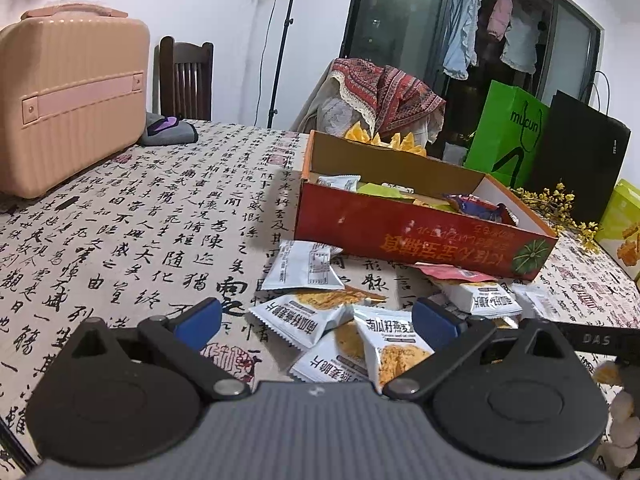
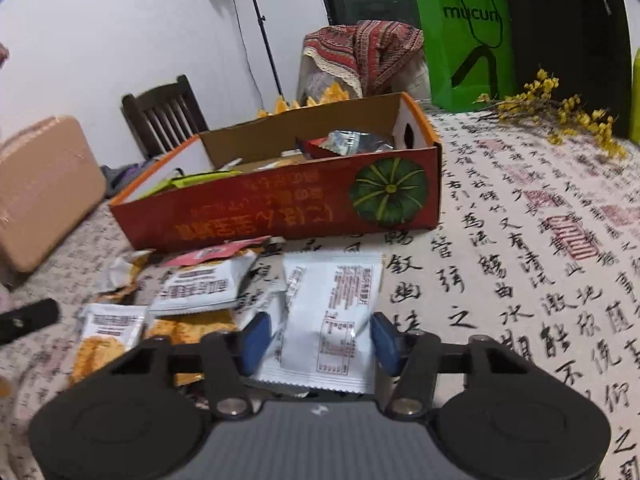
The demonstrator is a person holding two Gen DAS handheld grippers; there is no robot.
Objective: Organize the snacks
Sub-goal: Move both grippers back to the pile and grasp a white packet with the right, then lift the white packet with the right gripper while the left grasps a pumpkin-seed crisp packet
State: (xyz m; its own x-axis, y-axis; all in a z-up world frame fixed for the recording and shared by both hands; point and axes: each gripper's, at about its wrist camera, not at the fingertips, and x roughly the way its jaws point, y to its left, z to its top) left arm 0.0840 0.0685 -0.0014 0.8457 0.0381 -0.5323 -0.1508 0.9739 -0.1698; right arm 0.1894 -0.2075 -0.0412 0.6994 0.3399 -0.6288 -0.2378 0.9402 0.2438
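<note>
A red cardboard box (image 1: 404, 236) with a pumpkin picture holds several snack packets; it also shows in the right wrist view (image 2: 280, 212). A pile of white snack packets (image 1: 320, 320) lies on the table in front of it. My left gripper (image 1: 316, 322) is open and hovers over the pile, holding nothing. My right gripper (image 2: 320, 340) is open, with its blue pads either side of a white packet (image 2: 332, 312) lying back side up; the pads do not press it. More packets (image 2: 200, 288) lie to its left.
The table has a calligraphy-print cloth (image 1: 140, 220). A pink case (image 1: 68, 96) stands at the far left. A green paper bag (image 2: 464, 40), a black bag (image 2: 568, 40) and yellow flower sprigs (image 2: 560, 112) stand behind the box. A chair (image 1: 186, 76) is behind the table.
</note>
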